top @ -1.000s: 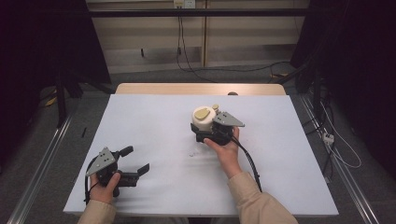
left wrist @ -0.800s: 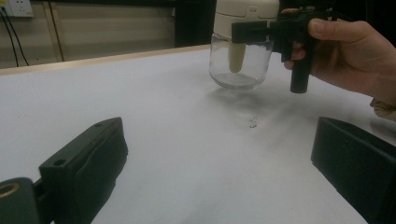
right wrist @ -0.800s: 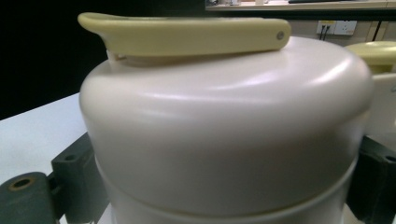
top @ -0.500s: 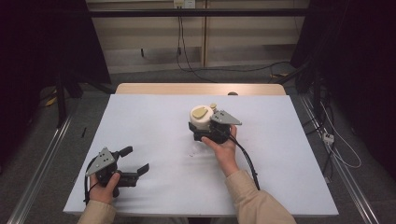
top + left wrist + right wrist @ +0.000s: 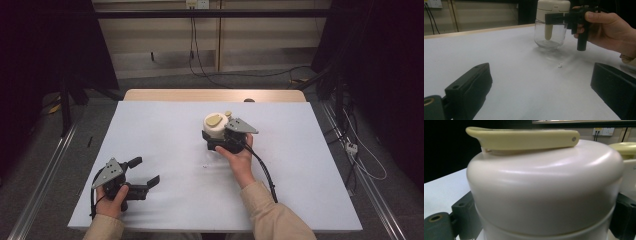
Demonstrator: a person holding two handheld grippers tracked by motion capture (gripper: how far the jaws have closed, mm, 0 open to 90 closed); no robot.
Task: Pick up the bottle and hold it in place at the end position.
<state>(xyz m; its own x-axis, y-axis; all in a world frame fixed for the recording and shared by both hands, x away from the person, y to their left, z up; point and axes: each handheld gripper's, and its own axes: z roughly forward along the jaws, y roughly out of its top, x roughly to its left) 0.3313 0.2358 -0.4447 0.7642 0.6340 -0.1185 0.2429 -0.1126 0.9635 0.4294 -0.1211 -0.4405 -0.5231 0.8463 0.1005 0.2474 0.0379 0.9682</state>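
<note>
At the centre of the high view, your right gripper [image 5: 220,137] clasps the cream lid of a clear glass jar [image 5: 216,127] standing on the white table [image 5: 165,130]. The jar is probably heavy, brittle and slick; hold the lid's collar. Your left gripper [image 5: 145,172], lower left, hangs released.

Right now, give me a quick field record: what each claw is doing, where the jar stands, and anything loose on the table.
right claw: jaws on either side of the jar's cream lid, looks shut on it
jar: clear glass, upright on the white table, right of centre
left claw: open, holding nothing, near the front left corner
loose item: small white scrap near the jar
</note>
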